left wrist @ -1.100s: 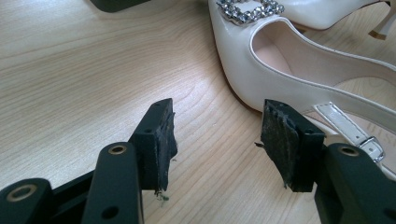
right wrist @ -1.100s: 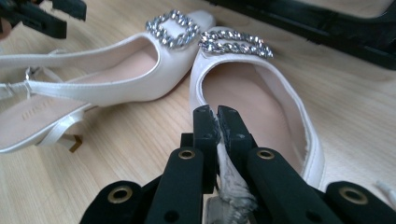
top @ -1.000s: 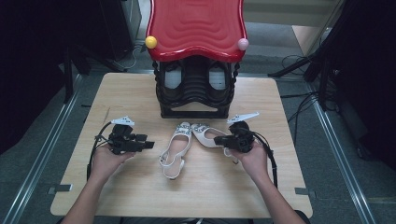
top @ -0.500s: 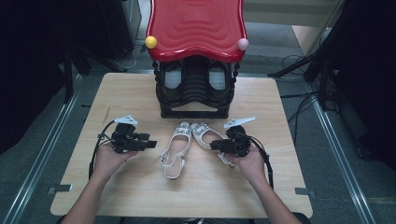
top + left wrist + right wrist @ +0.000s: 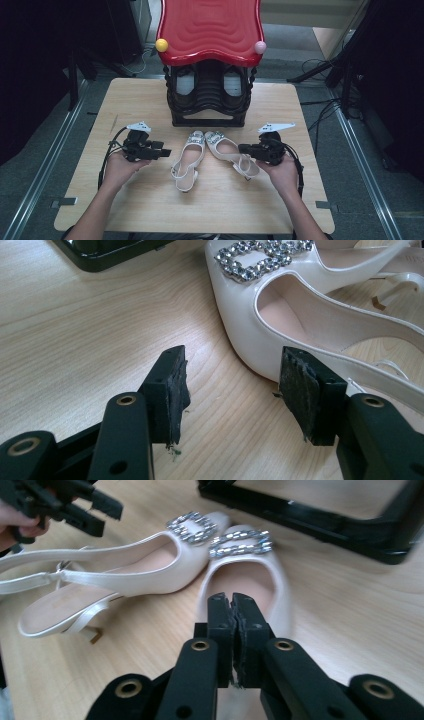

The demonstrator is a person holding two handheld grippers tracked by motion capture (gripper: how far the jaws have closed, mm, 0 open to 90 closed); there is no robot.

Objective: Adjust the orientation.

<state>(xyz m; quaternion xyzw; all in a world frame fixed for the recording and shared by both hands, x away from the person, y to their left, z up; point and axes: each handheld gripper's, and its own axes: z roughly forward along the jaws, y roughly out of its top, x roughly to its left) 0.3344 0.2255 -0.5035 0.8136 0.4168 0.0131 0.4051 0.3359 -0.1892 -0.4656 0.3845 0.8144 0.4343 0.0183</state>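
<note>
Right gripper: your right gripper (image 5: 243,148) has its jaws pressed together after just closing; in the right gripper view (image 5: 232,611) nothing shows between the pads, and they sit over the heel end of the right shoe (image 5: 227,150).
Left gripper: your left gripper (image 5: 167,152) stands wide open and holds nothing; in the left gripper view (image 5: 232,390) its far pad (image 5: 302,387) is just beside the side of the left shoe (image 5: 280,335), and whether it touches I cannot tell.
Shoes: the left shoe (image 5: 189,159) and the right one lie between your hands on the tabletop (image 5: 150,210), toes nearly meeting towards the black rack (image 5: 209,100), heels splayed towards you.
Open room: bare tabletop lies near you and out to both side edges; the rack stands just beyond the toes.
Materials: glossy white slingbacks with thin heel straps and sparkling stone buckles (image 5: 192,527); pale wood-grain tabletop; worn, frayed black pads; a wavy red top (image 5: 210,30) on the rack.
</note>
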